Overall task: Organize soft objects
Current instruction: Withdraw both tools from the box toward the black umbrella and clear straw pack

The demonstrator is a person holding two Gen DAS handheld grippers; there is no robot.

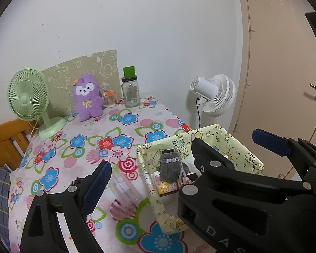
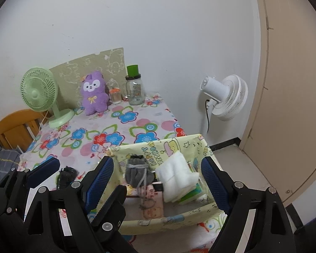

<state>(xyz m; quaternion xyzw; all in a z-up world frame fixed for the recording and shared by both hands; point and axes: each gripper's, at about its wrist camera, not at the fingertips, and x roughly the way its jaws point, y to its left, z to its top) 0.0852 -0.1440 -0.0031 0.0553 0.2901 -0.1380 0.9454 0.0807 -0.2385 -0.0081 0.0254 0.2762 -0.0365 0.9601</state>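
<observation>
A yellow cartoon-print fabric basket (image 1: 238,147) (image 2: 170,213) stands at the table's near right edge. Inside lie a grey drawstring pouch (image 1: 171,167) (image 2: 138,174), a folded white cloth (image 2: 177,177) and small printed boxes (image 1: 166,186). A purple plush toy (image 1: 86,97) (image 2: 94,93) sits upright at the back of the table. My right gripper (image 2: 158,177) is open and empty, its fingers spread just above the basket. My left gripper (image 1: 183,164) is open and empty beside the basket; in the right wrist view its fingers (image 2: 46,168) show at the left. A small black object (image 2: 66,178) lies on the cloth between those fingers.
A green desk fan (image 1: 31,101) stands at the back left. A glass jar with a green lid (image 1: 130,90), a small jar (image 1: 110,98) and a beige board (image 1: 82,71) are at the back. A white fan (image 1: 214,94) stands on the floor right, beside a door (image 1: 284,63). A wooden chair (image 1: 8,139) is left.
</observation>
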